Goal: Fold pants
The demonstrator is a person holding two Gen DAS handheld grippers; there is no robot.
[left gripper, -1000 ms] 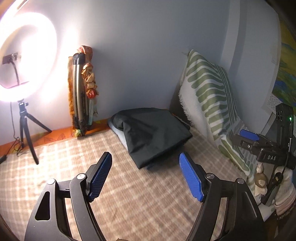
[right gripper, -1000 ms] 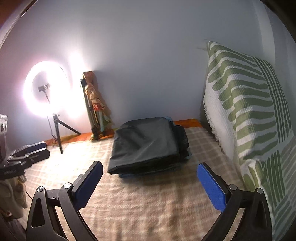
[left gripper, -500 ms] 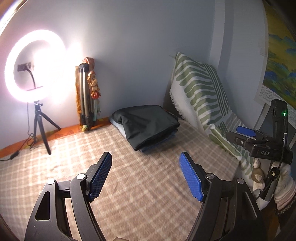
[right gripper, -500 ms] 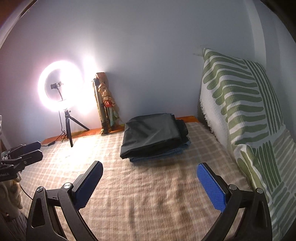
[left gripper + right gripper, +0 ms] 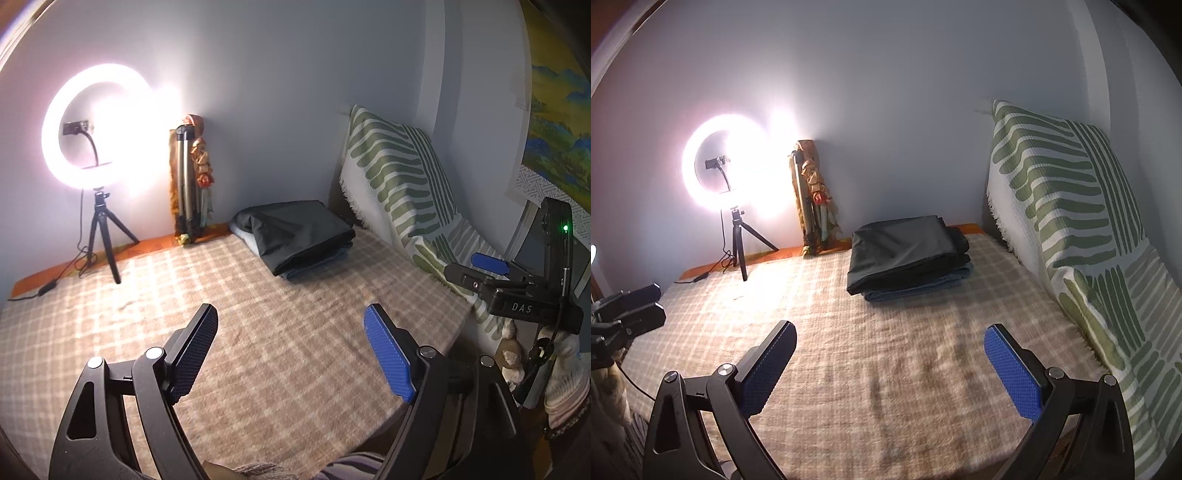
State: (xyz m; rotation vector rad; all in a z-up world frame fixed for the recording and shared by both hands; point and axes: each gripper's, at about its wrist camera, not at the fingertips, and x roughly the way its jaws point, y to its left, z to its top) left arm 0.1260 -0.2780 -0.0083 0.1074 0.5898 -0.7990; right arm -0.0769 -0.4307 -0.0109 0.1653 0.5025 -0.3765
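Note:
Folded dark pants (image 5: pixel 299 234) (image 5: pixel 905 247) lie on top of a folded blue garment (image 5: pixel 923 286) at the far end of the checked bed cover (image 5: pixel 258 332), near the wall. My left gripper (image 5: pixel 291 325) is open and empty, well back from the stack above the bed. My right gripper (image 5: pixel 890 341) is open and empty, also well short of the stack. The right gripper shows from the side in the left wrist view (image 5: pixel 491 266); the left gripper shows at the left edge of the right wrist view (image 5: pixel 628 306).
A lit ring light on a tripod (image 5: pixel 96 129) (image 5: pixel 727 166) stands at the far left of the bed. A folded tripod with cloth (image 5: pixel 192 184) leans on the wall. A green-striped white throw (image 5: pixel 399 177) (image 5: pixel 1071 206) covers the right side.
Both grippers have pulled back from the folded stack, which now looks smaller and farther away. Both stay open and empty.

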